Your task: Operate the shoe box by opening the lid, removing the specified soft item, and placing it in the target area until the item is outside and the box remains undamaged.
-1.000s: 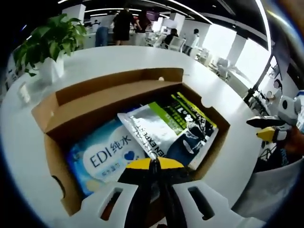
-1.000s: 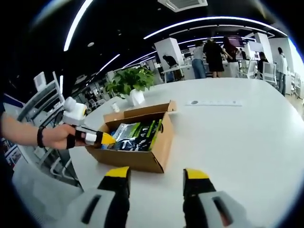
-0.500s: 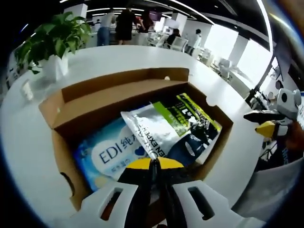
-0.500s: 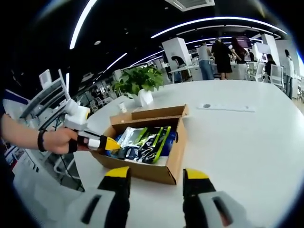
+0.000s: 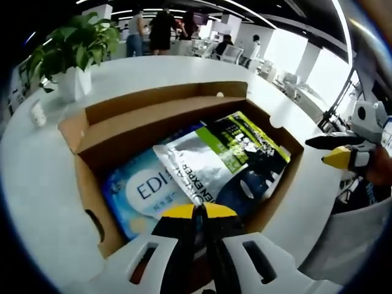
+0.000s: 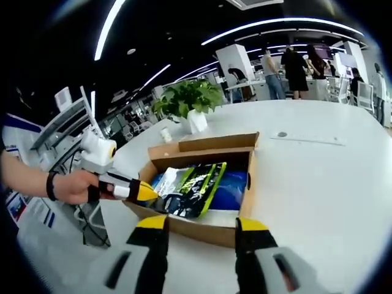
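Jaws: left gripper [image 5: 199, 211] is clenched on the near corner of the pouch [image 5: 220, 162]; right gripper [image 6: 202, 228] is released, jaws apart, holding nothing, near the box's front wall.
Pouch: silver, green and dark foil bag, lying tilted inside the box [image 6: 236, 215] on top of the wipes [image 5: 144, 187], with its gripped corner at the near rim.
Box: brown cardboard, lid already folded back at the far side, standing on the tabletop [image 6: 318, 177].
Handling: pouch looks light and soft; its glossy film may slip, and the bag will likely sag from a corner hold. A grip on the flat sealed edge seems safest. The blue wipes pack looks squashy too.
Risk: dragging the pouch across the rim could catch or bend the thin cardboard wall.
Surface: smooth white tabletop, with open space right of the box for setting down.
Room: bright office, a plant [image 5: 70, 46] in a white pot beyond the box, people standing far behind.
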Tool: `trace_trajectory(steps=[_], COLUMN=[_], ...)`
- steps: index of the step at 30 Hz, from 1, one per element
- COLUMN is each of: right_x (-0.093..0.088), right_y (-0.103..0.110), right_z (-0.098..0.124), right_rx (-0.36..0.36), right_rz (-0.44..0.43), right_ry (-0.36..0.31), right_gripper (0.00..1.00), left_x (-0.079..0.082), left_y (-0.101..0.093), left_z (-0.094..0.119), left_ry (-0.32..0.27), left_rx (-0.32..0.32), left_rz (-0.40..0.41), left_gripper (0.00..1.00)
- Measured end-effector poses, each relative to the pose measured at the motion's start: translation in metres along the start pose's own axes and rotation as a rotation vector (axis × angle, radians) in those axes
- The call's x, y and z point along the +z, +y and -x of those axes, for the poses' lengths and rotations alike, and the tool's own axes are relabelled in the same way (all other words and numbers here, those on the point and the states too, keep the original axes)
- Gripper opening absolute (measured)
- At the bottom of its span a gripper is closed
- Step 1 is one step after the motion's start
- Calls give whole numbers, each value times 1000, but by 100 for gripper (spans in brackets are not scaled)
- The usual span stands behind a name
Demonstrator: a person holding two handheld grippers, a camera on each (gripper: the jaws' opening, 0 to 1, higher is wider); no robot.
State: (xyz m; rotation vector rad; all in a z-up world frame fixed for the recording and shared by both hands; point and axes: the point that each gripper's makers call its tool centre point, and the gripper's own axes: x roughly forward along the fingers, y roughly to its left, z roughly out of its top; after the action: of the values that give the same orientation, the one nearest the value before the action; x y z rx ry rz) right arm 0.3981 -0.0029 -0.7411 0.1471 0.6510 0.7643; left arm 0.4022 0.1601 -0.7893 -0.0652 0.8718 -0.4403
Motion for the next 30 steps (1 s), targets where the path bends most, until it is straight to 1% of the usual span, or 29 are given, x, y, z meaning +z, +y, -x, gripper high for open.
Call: trace_trajectory(steps=[7,12,14,16,24,30], right_x=[6,6,6,6,8,4], right_y=[6,6,8,11,10,9], right_z=[-15,-26,-29,-31,-45,-53], right_rx=[20,30,39,41,53,59], right_rz=[1,-11,-28,-25,-36,-44], right_ry=[5,14,17,20,27,38], right_gripper=[40,40,40,40,40,40], left_x=[-2,-3,-3,-3,-3,-3], left_y=[4,5,5,5,4,4], left_z=[2,1,0,0,0,0], left_ry=[2,3,4,2,-2,-2], left_rx=[5,4,4,2,-4,-7], left_rz=[3,0,-4,2,4,3], left_gripper=[2,2,2,2,2,2])
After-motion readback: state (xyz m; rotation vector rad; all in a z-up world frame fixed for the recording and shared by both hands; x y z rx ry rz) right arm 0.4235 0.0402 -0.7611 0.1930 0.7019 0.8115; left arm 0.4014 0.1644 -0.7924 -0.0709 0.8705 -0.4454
